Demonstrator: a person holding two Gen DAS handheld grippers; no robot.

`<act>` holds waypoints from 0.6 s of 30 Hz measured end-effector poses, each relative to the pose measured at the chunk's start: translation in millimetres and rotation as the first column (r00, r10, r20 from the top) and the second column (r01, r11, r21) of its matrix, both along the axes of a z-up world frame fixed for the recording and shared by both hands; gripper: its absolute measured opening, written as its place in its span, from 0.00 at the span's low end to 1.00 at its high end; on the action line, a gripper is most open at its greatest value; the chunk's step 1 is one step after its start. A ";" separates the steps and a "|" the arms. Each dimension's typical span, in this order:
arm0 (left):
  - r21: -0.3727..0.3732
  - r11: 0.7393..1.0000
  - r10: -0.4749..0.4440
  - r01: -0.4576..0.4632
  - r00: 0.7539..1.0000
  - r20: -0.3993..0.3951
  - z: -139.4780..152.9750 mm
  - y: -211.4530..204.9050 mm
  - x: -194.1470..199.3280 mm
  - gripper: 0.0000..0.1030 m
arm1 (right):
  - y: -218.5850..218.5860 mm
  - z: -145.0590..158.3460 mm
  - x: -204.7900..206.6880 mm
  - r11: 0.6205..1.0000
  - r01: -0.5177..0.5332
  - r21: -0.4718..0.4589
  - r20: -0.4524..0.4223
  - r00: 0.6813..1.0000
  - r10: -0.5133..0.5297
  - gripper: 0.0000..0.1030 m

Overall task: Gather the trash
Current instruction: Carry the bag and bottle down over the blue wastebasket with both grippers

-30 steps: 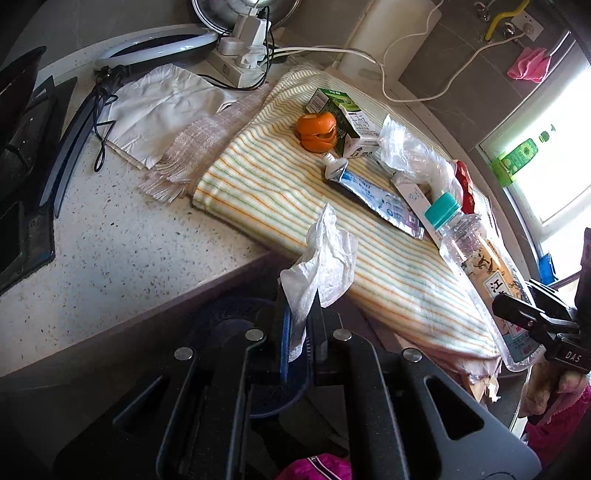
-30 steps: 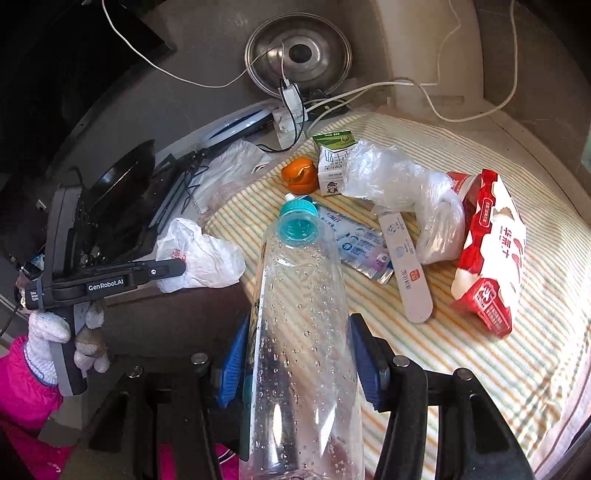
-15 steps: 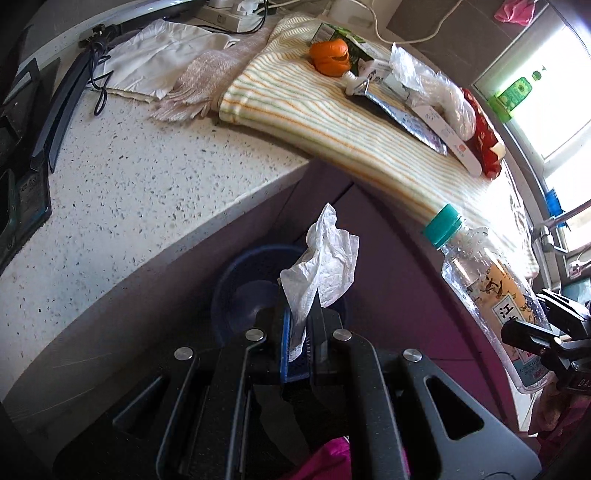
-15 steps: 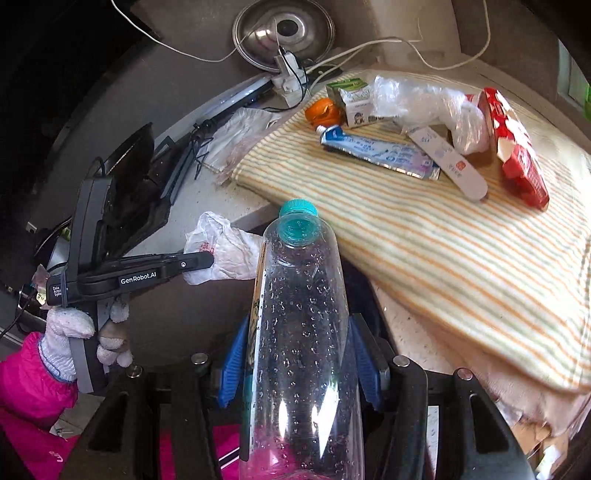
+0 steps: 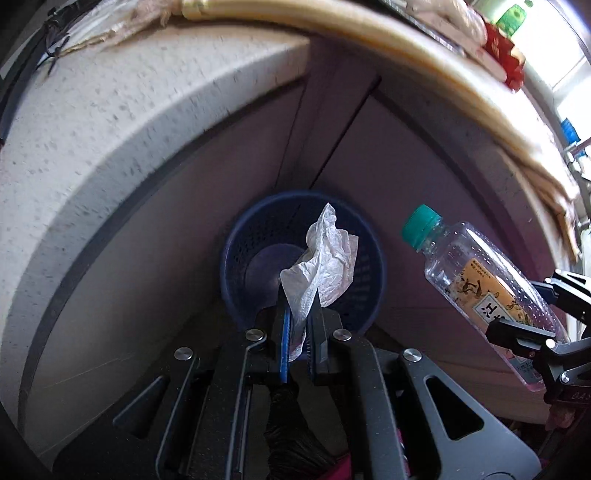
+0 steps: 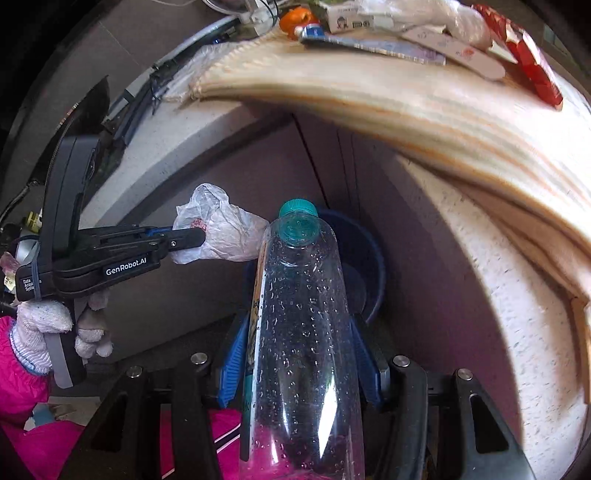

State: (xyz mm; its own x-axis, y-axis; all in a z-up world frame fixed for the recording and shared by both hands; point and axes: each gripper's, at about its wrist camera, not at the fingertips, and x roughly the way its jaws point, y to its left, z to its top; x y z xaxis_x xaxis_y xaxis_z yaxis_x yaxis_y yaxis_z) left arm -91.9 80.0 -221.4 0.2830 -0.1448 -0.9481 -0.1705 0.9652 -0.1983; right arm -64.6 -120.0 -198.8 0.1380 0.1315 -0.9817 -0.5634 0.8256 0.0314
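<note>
Speckled pale stone forms the counter edge (image 5: 155,122) that arcs over both views, with a striped cloth (image 6: 424,99) draped on top and wrappers, a red packet (image 6: 532,59) and an orange peel (image 6: 295,18) lying on it near the back. Below the counter, against the mauve cabinet front (image 5: 388,166), stands a dark blue perforated wastebasket (image 5: 236,254). The left gripper (image 5: 299,306) points steeply down at the basket, its jaws pinched tight on a crumpled white tissue (image 5: 325,266) that sticks up above the basket's mouth. In the right wrist view a hand in a white knit glove (image 6: 44,328) with a pink sleeve (image 6: 18,391) holds that gripper's handle from the left. The right gripper (image 6: 299,354) also tips downward, its blue pads clamped on the sides of a clear plastic bottle (image 6: 303,325) with a teal cap (image 6: 297,212); the capped end is aimed toward the basket rim. Bottle and tissue sit just beside each other.
</note>
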 end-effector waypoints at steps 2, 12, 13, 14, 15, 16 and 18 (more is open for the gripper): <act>0.008 1.000 -0.021 0.021 1.000 -0.015 -11.5 -5.9 -2.1 0.05 | 0.2 -11.5 0.2 1.000 0.005 -0.020 -0.011 1.000 -0.005 0.53; 0.034 0.997 -0.058 0.062 0.993 -0.102 -64.5 -16.5 3.8 0.05 | 5.8 -69.9 12.5 0.993 0.032 -0.113 -0.061 0.997 -0.039 0.53; 0.041 0.997 -0.063 0.067 0.992 -0.109 -68.8 -22.2 11.6 0.05 | 6.0 -75.4 15.1 0.992 0.036 -0.122 -0.067 0.997 -0.045 0.53; 0.046 0.996 -0.067 0.072 0.991 -0.114 -73.0 -23.5 11.5 0.05 | 8.0 -80.5 18.1 0.991 0.041 -0.131 -0.071 0.996 -0.051 0.54; 0.048 0.996 -0.070 0.076 0.990 -0.120 -76.6 -22.6 11.6 0.05 | 8.2 -85.3 20.8 0.989 0.045 -0.138 -0.074 0.996 -0.056 0.54; 0.048 0.996 -0.073 0.080 0.989 -0.125 -80.1 -22.5 12.3 0.05 | 9.8 -90.6 21.2 0.988 0.050 -0.145 -0.077 0.995 -0.062 0.54; 0.051 0.995 -0.074 0.082 0.988 -0.134 -86.4 -22.2 12.3 0.05 | 10.3 -98.3 23.9 0.986 0.059 -0.154 -0.082 0.994 -0.072 0.54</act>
